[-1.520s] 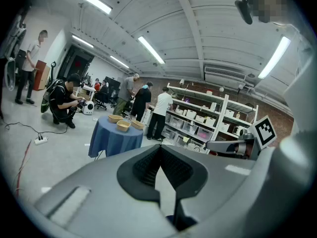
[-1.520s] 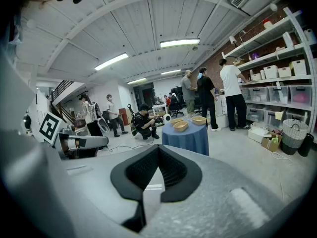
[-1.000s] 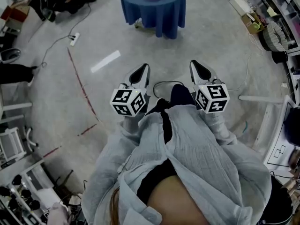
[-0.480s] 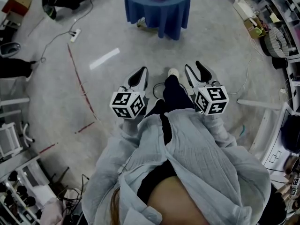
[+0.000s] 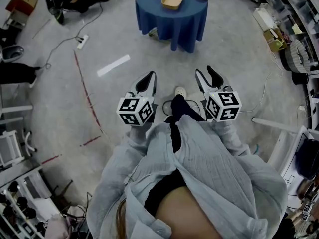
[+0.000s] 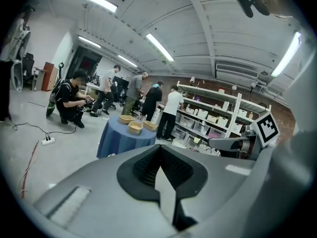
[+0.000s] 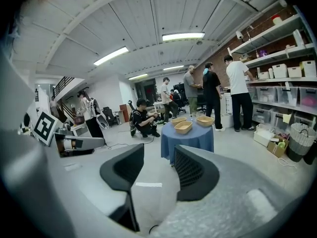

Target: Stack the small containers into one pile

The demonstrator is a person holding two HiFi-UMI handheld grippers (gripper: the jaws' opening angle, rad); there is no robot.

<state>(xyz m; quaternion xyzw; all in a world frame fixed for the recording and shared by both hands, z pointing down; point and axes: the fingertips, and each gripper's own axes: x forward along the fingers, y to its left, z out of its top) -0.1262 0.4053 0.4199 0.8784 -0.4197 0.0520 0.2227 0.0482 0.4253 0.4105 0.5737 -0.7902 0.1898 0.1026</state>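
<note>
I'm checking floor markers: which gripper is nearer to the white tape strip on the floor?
Left. The left gripper hangs just right of the white tape strip in the head view; the right gripper is farther right, past the shoe.

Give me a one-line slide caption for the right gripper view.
Right gripper, jaws apart and empty, faces a blue-draped table carrying three unstacked tan containers, with people beyond.

A grey concrete floor (image 5: pixel 124 34) carries a red line (image 5: pixel 87 91) and a white tape strip (image 5: pixel 113 65). A round, blue-draped worktop (image 5: pixel 172 26) stands near its far edge. Shelving racks (image 7: pixel 282 90) line the right wall. Strip lights (image 7: pixel 183 36) cross the pale ribbed ceiling (image 7: pixel 148 14).
</note>
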